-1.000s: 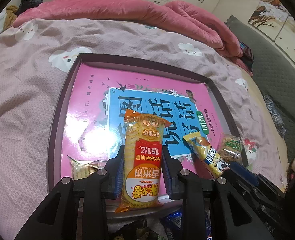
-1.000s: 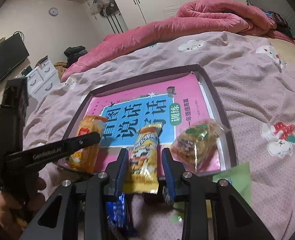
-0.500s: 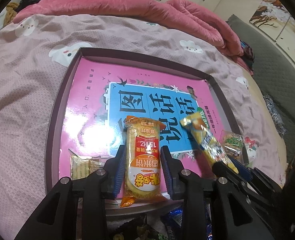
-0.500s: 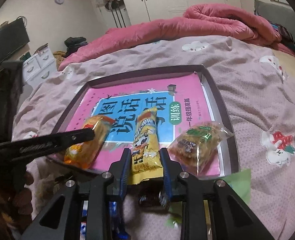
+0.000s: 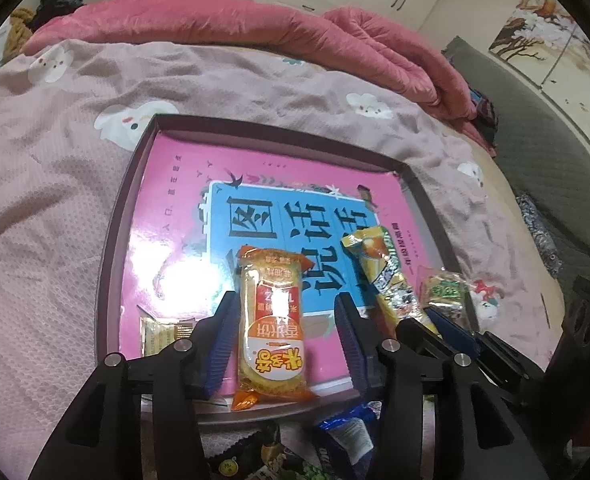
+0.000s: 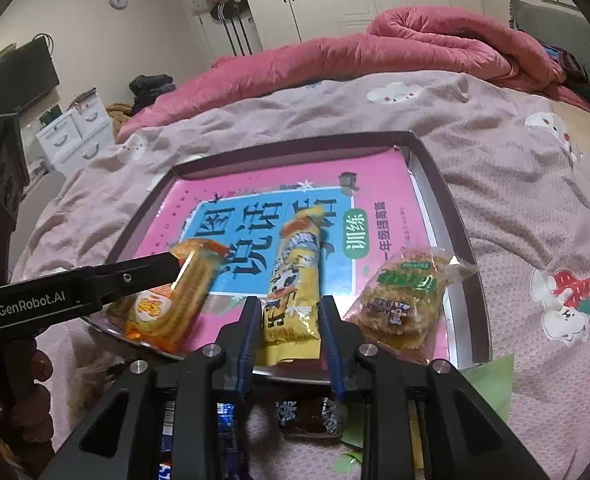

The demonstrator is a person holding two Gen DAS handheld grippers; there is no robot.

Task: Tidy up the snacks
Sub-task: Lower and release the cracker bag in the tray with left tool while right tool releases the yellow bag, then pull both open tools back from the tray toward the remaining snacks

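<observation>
- Since a second ago, we see the left gripper (image 5: 285, 332) part its blue pads; earlier they pinched the orange rice-cracker packet (image 5: 273, 330), and the jaws are opening now, with a clear gap on both sides of the packet.
- That orange packet lies flat at the near edge of the dark shallow rectangular tray (image 5: 113, 240), on the pink-and-blue book cover (image 5: 183, 216) lining it.
- We note the right gripper (image 6: 289, 334) has lowered its long yellow cow-print snack bar (image 6: 297, 280) onto the book; the pads sit against the bar's lower end, so we read it as gripped.
- A clear bag of brown biscuits with a green label (image 6: 405, 296) rests just right of the bar, inside the tray.
- A small pale wrapped cracker (image 5: 157, 334) sits at the tray's near left corner.
- Blue and dark loose wrappers (image 6: 307, 416) lie on the pink quilted bedspread (image 6: 515, 208), in front of the tray.
</observation>
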